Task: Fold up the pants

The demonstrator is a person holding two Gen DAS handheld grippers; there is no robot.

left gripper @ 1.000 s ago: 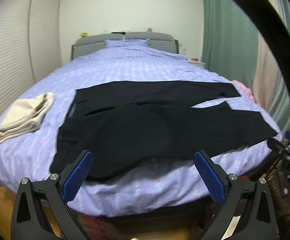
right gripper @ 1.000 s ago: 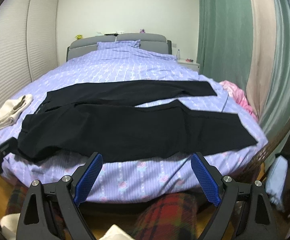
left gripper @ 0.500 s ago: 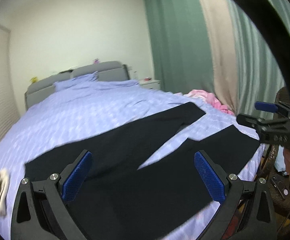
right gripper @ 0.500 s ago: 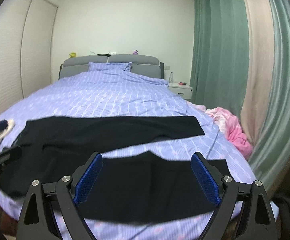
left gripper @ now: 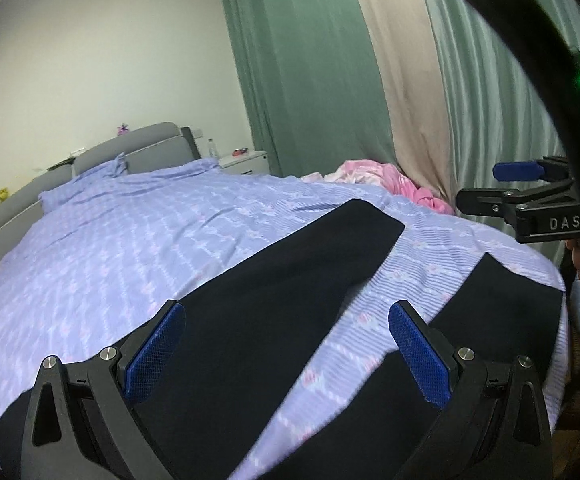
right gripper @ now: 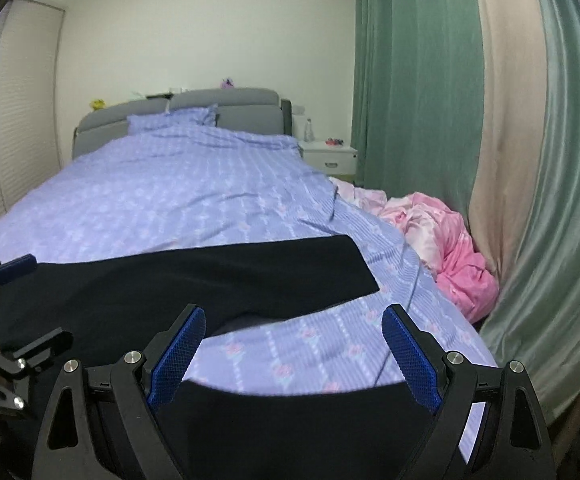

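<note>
Black pants (left gripper: 290, 280) lie flat on the purple bedspread (left gripper: 129, 232), the two legs spread apart in a V. My left gripper (left gripper: 285, 352) is open and empty, low over the crotch end, between the legs. My right gripper (right gripper: 294, 356) is open and empty, above the near leg (right gripper: 290, 432), with the far leg (right gripper: 209, 276) ahead. The right gripper also shows at the right edge of the left wrist view (left gripper: 530, 200). The left gripper shows at the left edge of the right wrist view (right gripper: 5, 320).
A pink crumpled blanket (right gripper: 450, 248) lies at the bed's right side by green and beige curtains (right gripper: 450, 120). A grey headboard (right gripper: 217, 112) and a white nightstand (right gripper: 330, 156) stand at the far end. A white louvred wardrobe (right gripper: 17, 120) is on the left.
Both grippers have moved forward and down, from beyond the foot of the bed to close over the pants. The left view has swung right toward the curtains. Both stay open.
</note>
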